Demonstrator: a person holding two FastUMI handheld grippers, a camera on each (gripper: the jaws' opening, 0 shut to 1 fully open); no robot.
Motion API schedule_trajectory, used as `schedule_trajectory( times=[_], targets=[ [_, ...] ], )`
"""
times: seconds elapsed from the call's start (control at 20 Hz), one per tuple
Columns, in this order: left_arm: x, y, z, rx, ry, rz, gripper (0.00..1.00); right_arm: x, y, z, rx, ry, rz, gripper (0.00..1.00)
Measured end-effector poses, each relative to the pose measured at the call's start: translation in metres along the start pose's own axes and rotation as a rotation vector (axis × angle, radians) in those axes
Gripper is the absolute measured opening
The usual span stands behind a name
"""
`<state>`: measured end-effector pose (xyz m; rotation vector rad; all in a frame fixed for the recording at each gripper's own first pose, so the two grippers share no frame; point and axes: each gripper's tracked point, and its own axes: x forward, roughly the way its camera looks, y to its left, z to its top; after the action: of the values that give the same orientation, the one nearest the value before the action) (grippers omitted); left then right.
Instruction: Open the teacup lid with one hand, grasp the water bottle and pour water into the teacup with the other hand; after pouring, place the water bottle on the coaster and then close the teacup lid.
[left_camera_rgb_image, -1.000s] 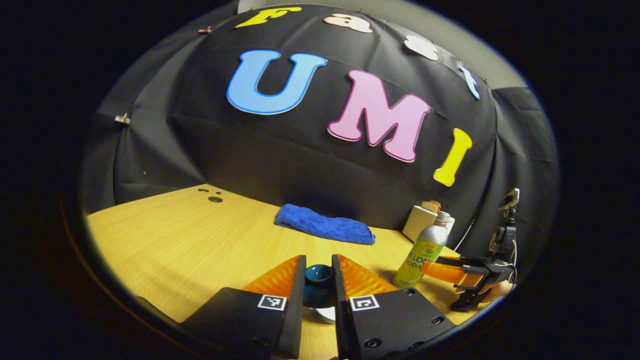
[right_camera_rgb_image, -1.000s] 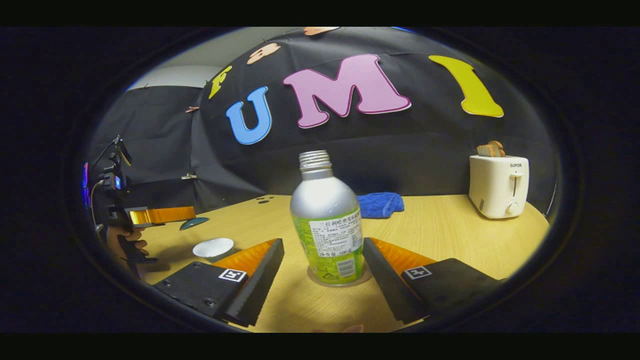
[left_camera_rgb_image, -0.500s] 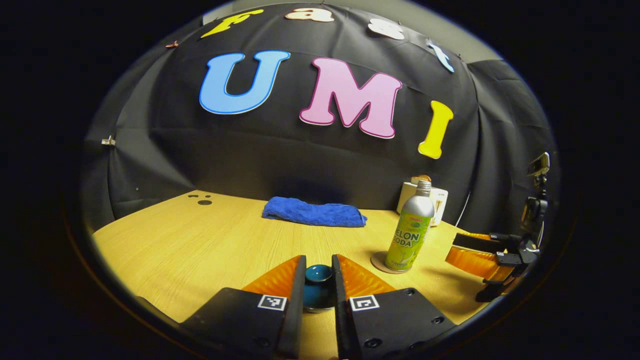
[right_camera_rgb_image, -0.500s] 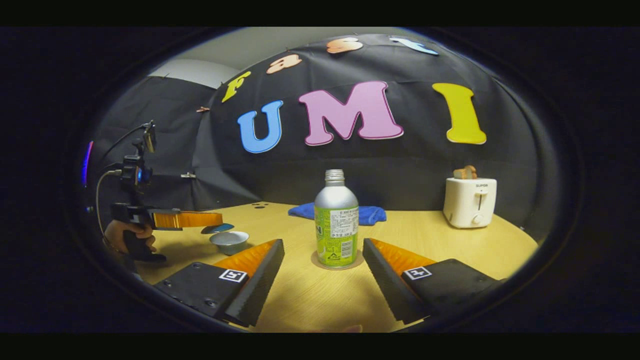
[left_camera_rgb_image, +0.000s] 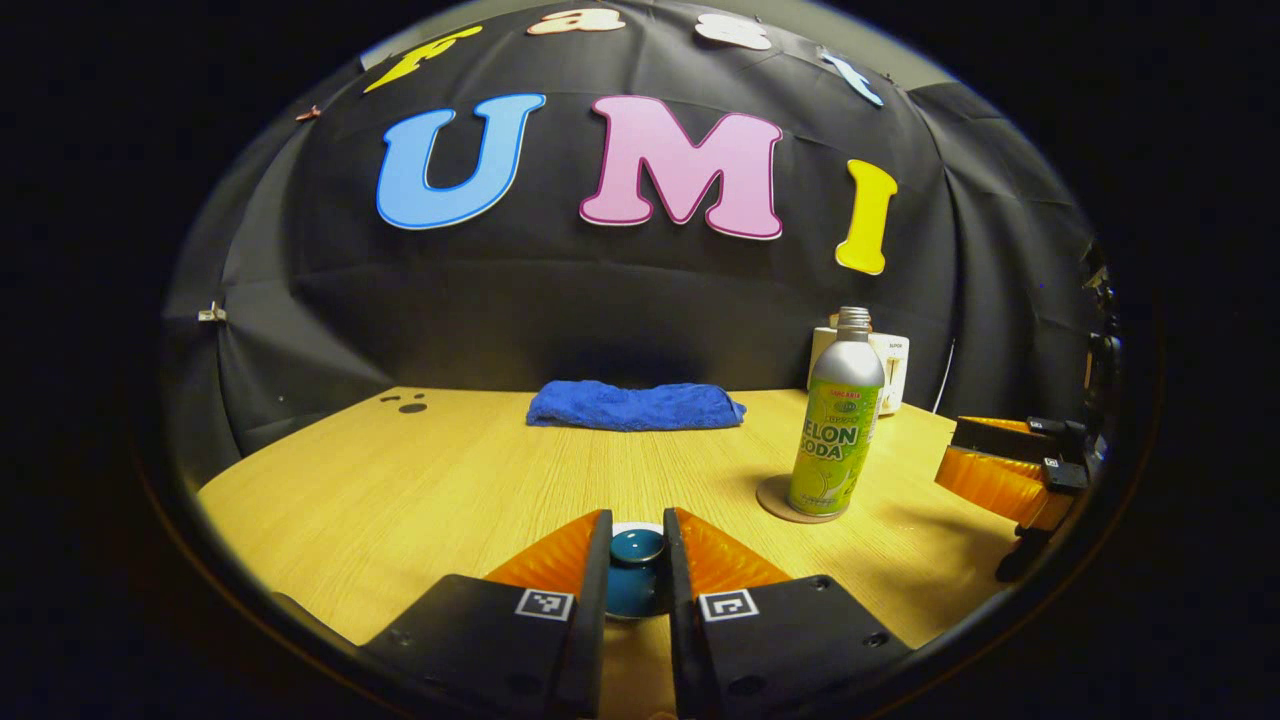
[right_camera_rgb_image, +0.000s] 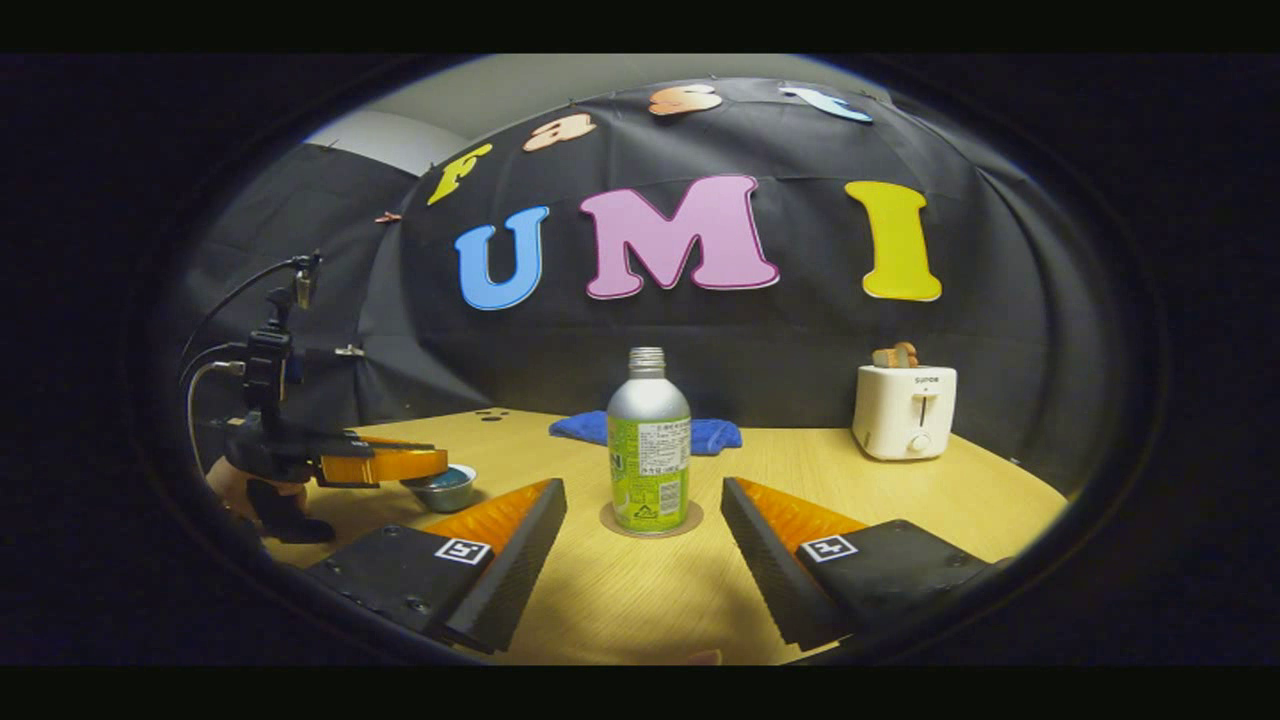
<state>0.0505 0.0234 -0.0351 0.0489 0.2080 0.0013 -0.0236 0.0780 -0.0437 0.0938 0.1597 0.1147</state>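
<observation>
My left gripper (left_camera_rgb_image: 636, 530) is shut on the knob of the teal teacup lid (left_camera_rgb_image: 637, 552); a sliver of the white teacup rim (left_camera_rgb_image: 640, 524) shows just beyond it. In the right gripper view the left gripper (right_camera_rgb_image: 392, 464) hovers low over the teacup (right_camera_rgb_image: 443, 492), and I cannot tell whether the lid touches the cup. The silver and green water bottle (right_camera_rgb_image: 649, 448) stands upright on the round coaster (right_camera_rgb_image: 612, 522). My right gripper (right_camera_rgb_image: 643, 492) is open, its fingers well short of the bottle (left_camera_rgb_image: 836, 430). The coaster (left_camera_rgb_image: 772, 496) and right gripper (left_camera_rgb_image: 1003, 468) also appear in the left gripper view.
A folded blue cloth (left_camera_rgb_image: 634, 405) lies at the back of the wooden table (left_camera_rgb_image: 400, 480). A white toaster (right_camera_rgb_image: 904, 410) holding toast stands at the back right. A hand (right_camera_rgb_image: 228, 482) holds the left gripper's grip near the table's left edge.
The left gripper has come down with the lid onto or just over the teacup. The right gripper has drawn back from the bottle, which stays on the coaster.
</observation>
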Motion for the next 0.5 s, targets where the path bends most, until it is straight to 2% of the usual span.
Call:
schedule_trajectory(
  times=[0.3,0.35,0.4,0.5],
  targets=[
    [0.0054,0.0003,-0.0017,0.048,0.004,0.02,0.32,-0.0022,0.0059,0.0004,0.002,0.001,0.023,0.96],
    [0.0057,0.001,-0.0012,0.05,0.006,0.027,0.35,-0.0029,0.0085,0.0004,0.002,0.002,0.035,0.96],
    [0.0067,0.0017,-0.0026,0.052,0.008,0.034,0.32,-0.0029,0.0097,0.0004,0.002,0.002,0.042,0.96],
    [0.0067,0.002,-0.0024,0.05,0.007,0.04,0.35,-0.0024,0.0089,-0.0003,0.002,0.003,0.043,0.96]
  ],
)
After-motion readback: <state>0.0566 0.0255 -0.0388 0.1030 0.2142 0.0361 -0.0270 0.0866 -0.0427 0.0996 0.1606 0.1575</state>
